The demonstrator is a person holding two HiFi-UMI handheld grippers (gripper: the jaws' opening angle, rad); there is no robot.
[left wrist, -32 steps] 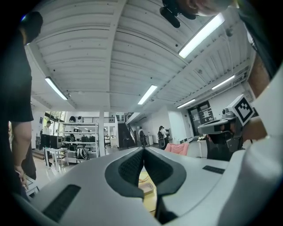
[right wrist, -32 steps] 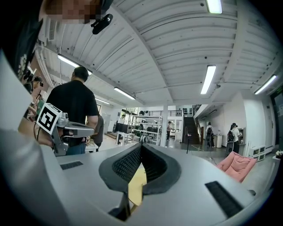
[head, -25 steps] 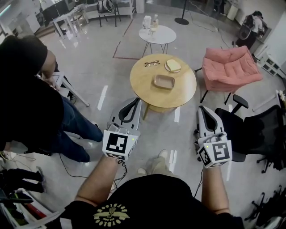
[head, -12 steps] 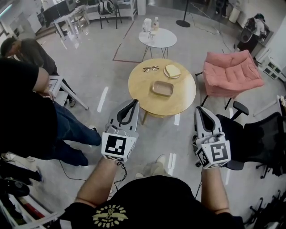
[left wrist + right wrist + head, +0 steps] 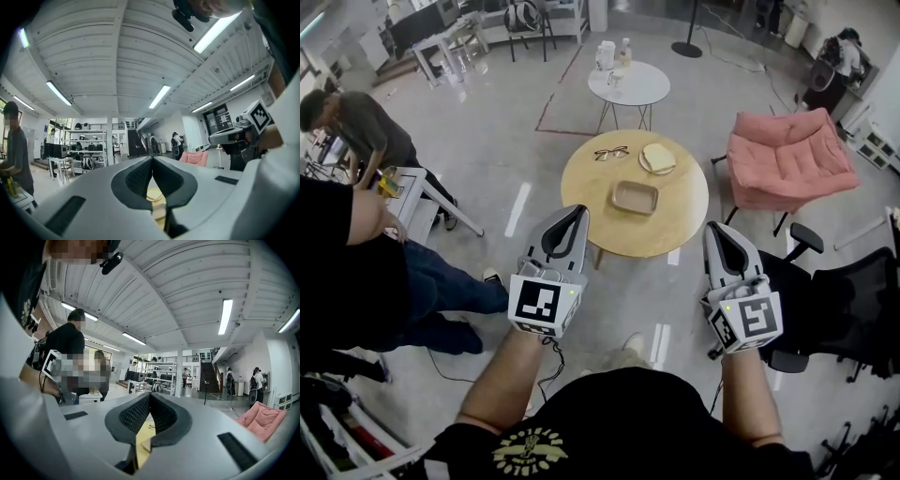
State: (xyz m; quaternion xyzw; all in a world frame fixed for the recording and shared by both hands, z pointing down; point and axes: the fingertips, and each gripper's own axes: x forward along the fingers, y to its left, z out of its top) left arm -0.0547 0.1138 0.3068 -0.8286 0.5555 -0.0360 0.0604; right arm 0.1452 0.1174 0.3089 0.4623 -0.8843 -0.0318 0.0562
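Short of the round wooden table's (image 5: pixel 591 208) near edge, the left gripper (image 5: pixel 577 212) and right gripper (image 5: pixel 712 228) hung closed on nothing. The wooden tray (image 5: pixel 635 197) lay near the table's middle, well apart from both; jaws arriving closed might shove it into the plate (image 5: pixel 657 158) beyond.

place: open lab-office hall, probably | cues: shelving (image 5: pixel 84 145), staircase (image 5: pixel 209 376), strip lights (image 5: pixel 161 96)

My black shirt (image 5: pixel 609 422) with yellow emblem (image 5: pixel 530 450); my left gripper (image 5: pixel 574 214) and right gripper (image 5: pixel 713 230), pale grey shells with dark ribbed pads (image 5: pixel 138 177), each carrying a black-and-white marker cube (image 5: pixel 539 305).
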